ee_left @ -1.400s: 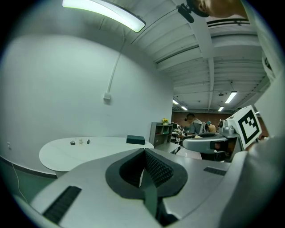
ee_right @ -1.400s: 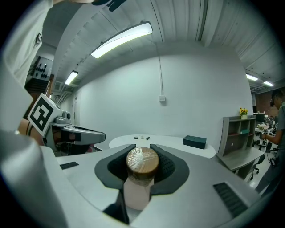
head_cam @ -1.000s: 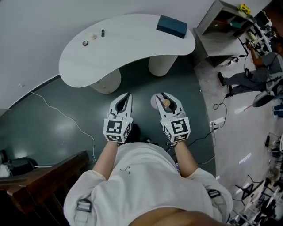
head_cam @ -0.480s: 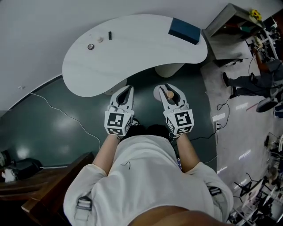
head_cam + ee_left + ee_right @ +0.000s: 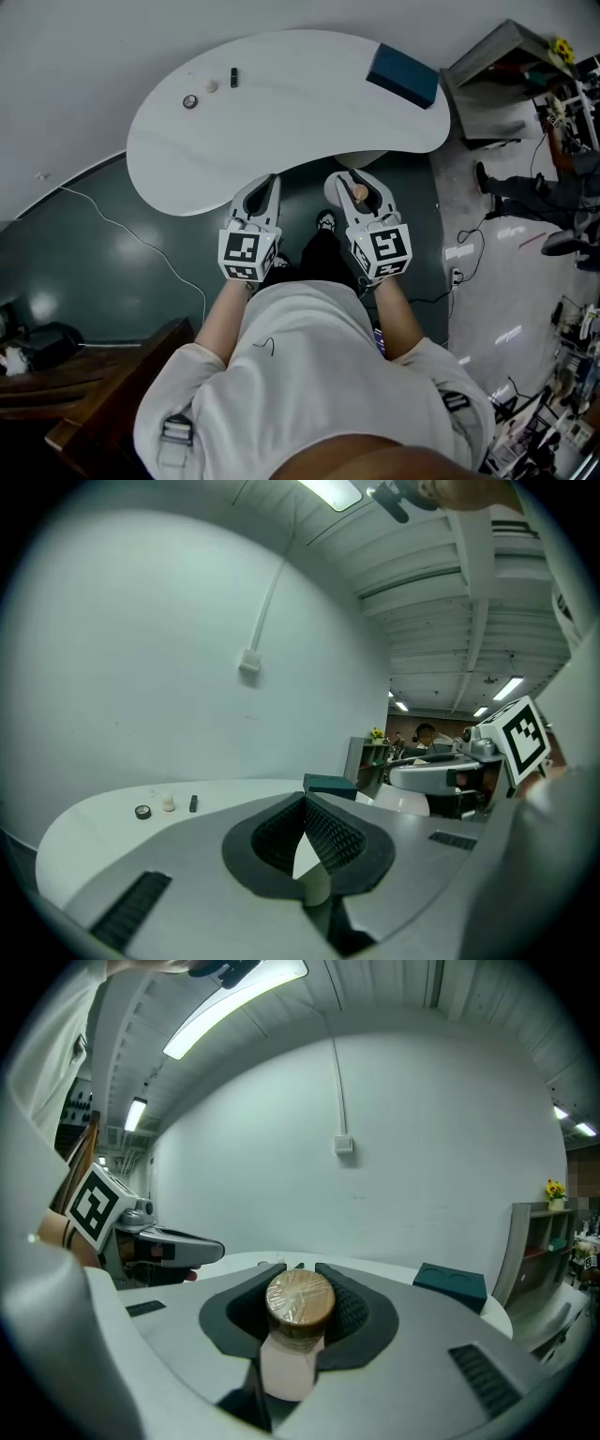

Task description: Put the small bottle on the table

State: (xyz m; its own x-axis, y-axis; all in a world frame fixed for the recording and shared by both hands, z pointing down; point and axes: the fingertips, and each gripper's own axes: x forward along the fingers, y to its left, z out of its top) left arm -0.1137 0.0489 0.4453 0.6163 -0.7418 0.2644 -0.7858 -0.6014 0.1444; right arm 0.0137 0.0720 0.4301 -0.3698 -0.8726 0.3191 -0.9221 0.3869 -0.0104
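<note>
My right gripper is shut on a small pale bottle with a round brown cork-like cap; the cap also shows between the jaws in the head view as the small bottle. Beside it my left gripper is shut with nothing between its jaws, as the left gripper view shows. Both are held side by side at the near edge of the white curved table, which stands in front of me.
A dark teal box lies at the table's far right. Three small items, a ring, a pale knob and a black piece, sit at its far left. A grey shelf unit and a seated person are at the right.
Both grippers and I have moved forward toward the table; its near edge now lies right at the jaw tips. The bottle stays held in the right gripper.
</note>
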